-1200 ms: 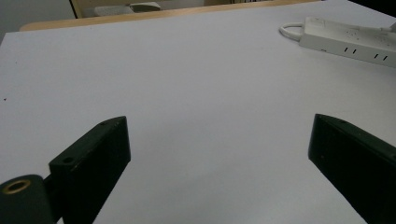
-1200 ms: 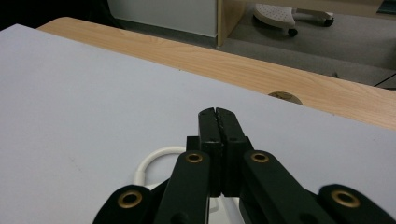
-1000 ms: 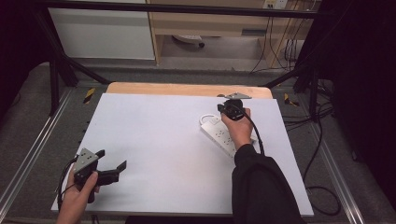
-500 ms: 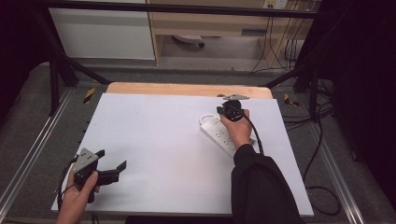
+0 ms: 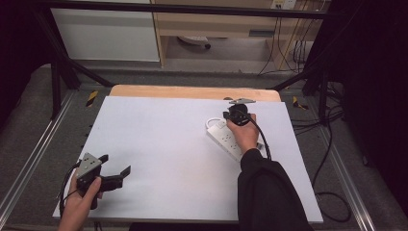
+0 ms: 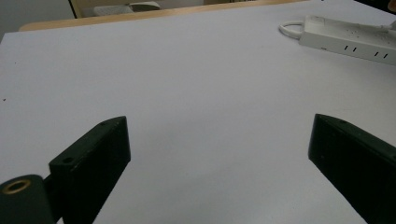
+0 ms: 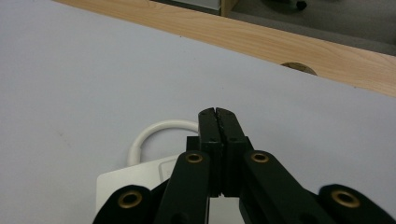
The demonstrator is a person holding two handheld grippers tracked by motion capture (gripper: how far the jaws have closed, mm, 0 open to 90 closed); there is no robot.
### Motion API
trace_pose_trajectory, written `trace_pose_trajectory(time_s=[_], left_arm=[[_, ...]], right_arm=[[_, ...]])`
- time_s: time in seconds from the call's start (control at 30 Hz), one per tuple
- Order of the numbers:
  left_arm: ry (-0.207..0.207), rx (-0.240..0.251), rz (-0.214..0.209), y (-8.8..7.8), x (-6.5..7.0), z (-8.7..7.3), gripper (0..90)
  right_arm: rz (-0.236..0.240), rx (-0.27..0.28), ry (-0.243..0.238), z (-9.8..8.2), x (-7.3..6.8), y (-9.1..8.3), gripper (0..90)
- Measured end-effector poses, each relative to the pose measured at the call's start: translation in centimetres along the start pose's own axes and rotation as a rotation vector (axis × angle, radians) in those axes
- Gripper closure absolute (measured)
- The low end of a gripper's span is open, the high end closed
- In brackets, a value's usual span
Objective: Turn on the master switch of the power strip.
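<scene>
A white power strip [image 5: 224, 138] lies slanted on the white table cover [image 5: 159, 139], right of the middle, and its white cable [image 7: 154, 131] loops out from its far end. My right gripper [image 5: 238, 115] hovers over that far end with its jaws pressed together and nothing between them; in the right gripper view its tips [image 7: 218, 112] point past the strip's end [image 7: 133, 182]. My left gripper [image 5: 115, 165] is held at the near left corner with its jaws wide apart [image 6: 219, 120] over bare cover. The power strip [image 6: 350, 39] lies far off to its upper right.
A strip of bare wooden tabletop [image 5: 192, 92] with a round hole [image 7: 296, 68] runs along the far edge. Metal frame rails [image 5: 29, 163] flank the table. Black cables [image 5: 332, 144] trail on the floor at the right, and a white cabinet [image 5: 106, 33] stands behind.
</scene>
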State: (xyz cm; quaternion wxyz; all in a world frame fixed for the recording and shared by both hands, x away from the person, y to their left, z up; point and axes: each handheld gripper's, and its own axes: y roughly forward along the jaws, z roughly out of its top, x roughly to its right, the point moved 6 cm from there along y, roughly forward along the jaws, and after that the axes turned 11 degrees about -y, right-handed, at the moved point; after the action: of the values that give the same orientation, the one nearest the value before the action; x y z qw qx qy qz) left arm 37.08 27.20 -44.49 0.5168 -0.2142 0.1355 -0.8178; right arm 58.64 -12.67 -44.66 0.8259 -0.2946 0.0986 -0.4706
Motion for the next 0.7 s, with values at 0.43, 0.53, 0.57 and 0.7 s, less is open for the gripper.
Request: trace_pose_trajectory(time_s=[0.43, 0.53, 0.57, 0.7], left_arm=[[0.001, 0.000, -0.001, 0.01, -0.01, -0.01, 5.8], [0.001, -0.001, -0.001, 0.01, 0.00, -0.01, 5.8], [0.001, -0.001, -0.001, 0.01, 0.01, -0.01, 5.8], [0.002, -0.003, -0.001, 0.02, 0.01, -0.02, 5.7]], right_arm=[[0.005, -0.023, -0.008, -0.39, -0.16, 0.42, 90.0], [0.008, -0.031, -0.006, -0.49, -0.21, 0.47, 90.0], [0.012, -0.028, -0.002, -0.50, -0.23, 0.50, 90.0], [0.016, -0.035, 0.000, -0.59, -0.32, 0.60, 90.0]])
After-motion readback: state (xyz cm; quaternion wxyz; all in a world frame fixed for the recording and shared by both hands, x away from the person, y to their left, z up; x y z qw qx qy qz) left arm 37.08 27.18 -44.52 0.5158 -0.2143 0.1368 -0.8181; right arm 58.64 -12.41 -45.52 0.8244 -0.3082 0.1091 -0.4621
